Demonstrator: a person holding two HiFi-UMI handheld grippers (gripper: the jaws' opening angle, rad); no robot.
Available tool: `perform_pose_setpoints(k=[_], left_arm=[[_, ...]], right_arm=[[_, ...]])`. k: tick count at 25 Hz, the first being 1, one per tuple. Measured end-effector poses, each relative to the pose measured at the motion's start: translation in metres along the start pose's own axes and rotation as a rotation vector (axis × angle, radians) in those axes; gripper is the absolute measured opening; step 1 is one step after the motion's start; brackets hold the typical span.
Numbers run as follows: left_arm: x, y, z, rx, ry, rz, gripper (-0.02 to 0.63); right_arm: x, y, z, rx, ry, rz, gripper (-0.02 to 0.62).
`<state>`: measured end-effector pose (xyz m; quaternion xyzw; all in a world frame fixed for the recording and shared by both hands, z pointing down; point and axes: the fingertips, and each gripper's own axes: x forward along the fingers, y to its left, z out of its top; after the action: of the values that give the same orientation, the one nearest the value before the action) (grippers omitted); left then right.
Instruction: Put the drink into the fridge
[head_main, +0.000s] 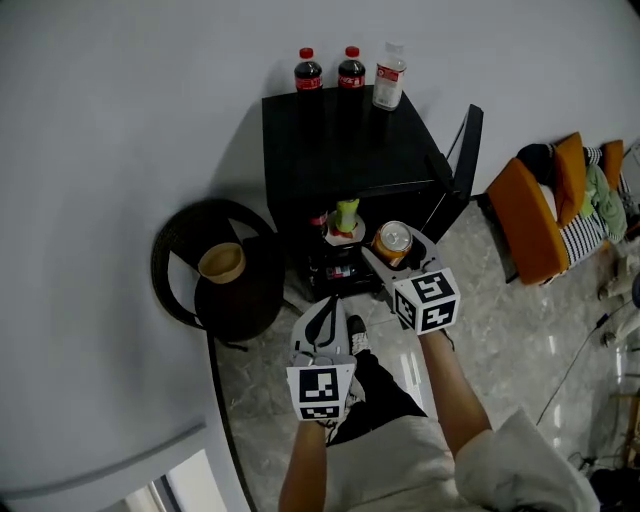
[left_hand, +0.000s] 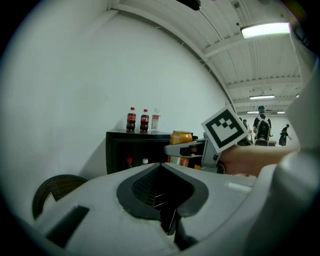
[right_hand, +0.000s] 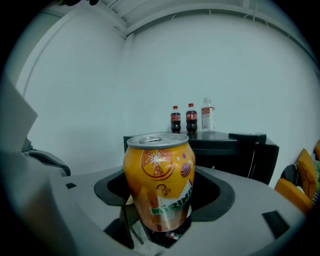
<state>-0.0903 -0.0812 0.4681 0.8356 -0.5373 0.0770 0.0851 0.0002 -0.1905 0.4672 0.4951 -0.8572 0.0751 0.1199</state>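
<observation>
1. Right gripper (head_main: 398, 262) is pinching the orange can (right_hand: 159, 180) low on its body. The can is upright, right at the mouth of the open black fridge (head_main: 350, 150).
2. Left gripper (head_main: 326, 322) sits at 7 o'clock of the can, jaws pressed together, nothing between them.
3. On the fridge top, 12 o'clock: two cola bottles (head_main: 308, 70) and a clear bottle (head_main: 389, 75).
4. The things on the fridge shelves are too dark to make out.

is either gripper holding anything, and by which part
The right gripper holds the orange can by its lower sides; the left gripper is shut and empty.
</observation>
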Motion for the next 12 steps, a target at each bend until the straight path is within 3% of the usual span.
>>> perform_pose_setpoints(k=[7,12], left_arm=[[0.026,-0.016,-0.038,-0.027,0.023,-0.033,0.009],[0.05,-0.023,-0.077,-0.041,0.099,-0.06,0.009]], right_arm=[[0.027,-0.028,-0.077,0.046,0.022,-0.041,0.328],[0.052,-0.057,-0.127,0.09,0.042,-0.098,0.328]])
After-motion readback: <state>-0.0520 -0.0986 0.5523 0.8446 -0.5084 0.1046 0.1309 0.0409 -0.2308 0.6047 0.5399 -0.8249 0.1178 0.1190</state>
